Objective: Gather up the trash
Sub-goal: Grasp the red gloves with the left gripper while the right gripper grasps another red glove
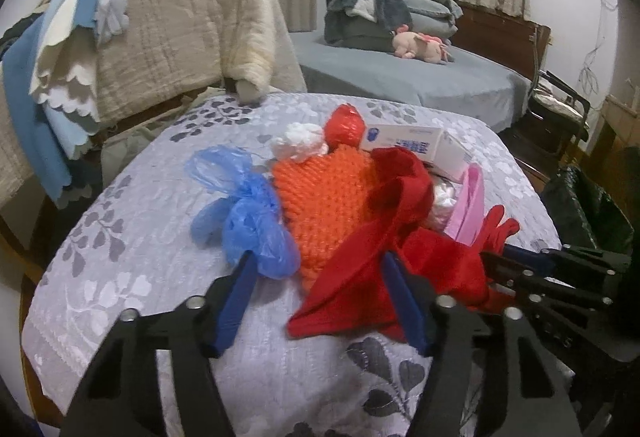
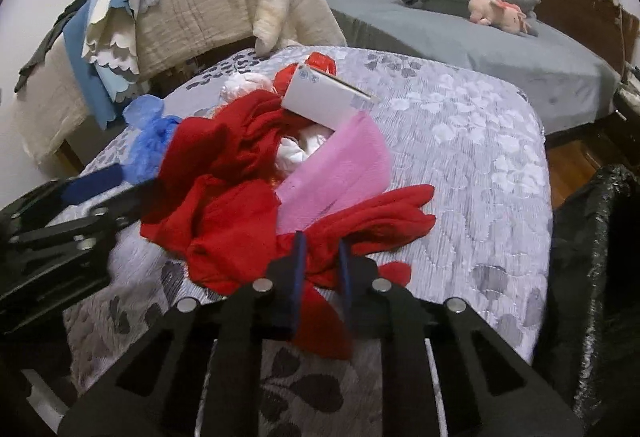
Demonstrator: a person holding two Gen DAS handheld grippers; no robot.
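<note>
A heap of trash is piled on the table (image 1: 120,237): a blue bag (image 1: 244,213), orange wrap (image 1: 324,201), red cloth (image 2: 224,173), a pink sheet (image 2: 340,165) and a white box (image 2: 320,97). The left tool (image 1: 316,269) is spread partway, one finger (image 1: 240,297) touching the blue bag, the other (image 1: 404,301) lying against the red cloth; orange wrap is seen between them, not pinched. The right tool (image 2: 322,261) is pressed together on a fold of red cloth. A black bin bag (image 2: 600,257) is seen at the table's right edge.
</note>
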